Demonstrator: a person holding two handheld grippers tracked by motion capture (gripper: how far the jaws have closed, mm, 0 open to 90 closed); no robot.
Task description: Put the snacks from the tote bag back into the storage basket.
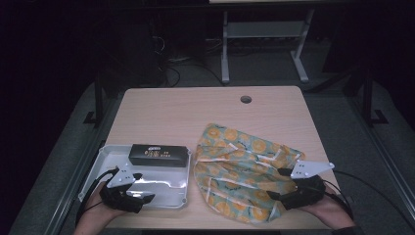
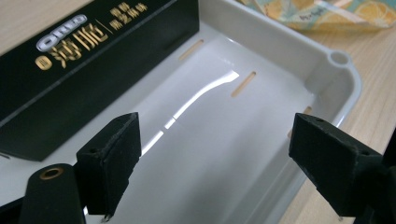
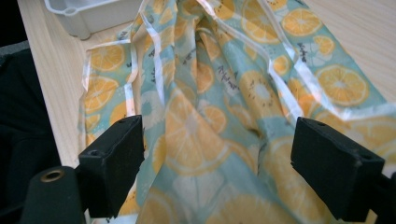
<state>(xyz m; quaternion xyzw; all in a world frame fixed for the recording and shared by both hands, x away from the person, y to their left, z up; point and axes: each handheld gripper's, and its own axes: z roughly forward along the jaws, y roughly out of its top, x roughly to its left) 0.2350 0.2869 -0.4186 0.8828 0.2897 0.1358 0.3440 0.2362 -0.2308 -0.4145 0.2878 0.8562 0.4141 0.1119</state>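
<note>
A white plastic tray (image 1: 169, 188) sits at the table's near left, with a black box with gold lettering (image 1: 159, 155) lying across its far side. My left gripper (image 1: 142, 188) hovers open over the tray's near part (image 2: 219, 140), nothing between its jaws; the box (image 2: 79, 60) lies ahead to the left. A crumpled teal bag printed with orange slices (image 1: 240, 166) lies at the near right. My right gripper (image 1: 279, 183) stands open over the bag's right side (image 3: 215, 116), jaws apart above the fabric.
A round cable hole (image 1: 245, 99) is in the table's far edge. The tray's corner (image 3: 79, 18) lies close to the bag's left edge. Bare wood (image 1: 176, 112) stretches across the far half of the table. Desk legs stand beyond in the dark.
</note>
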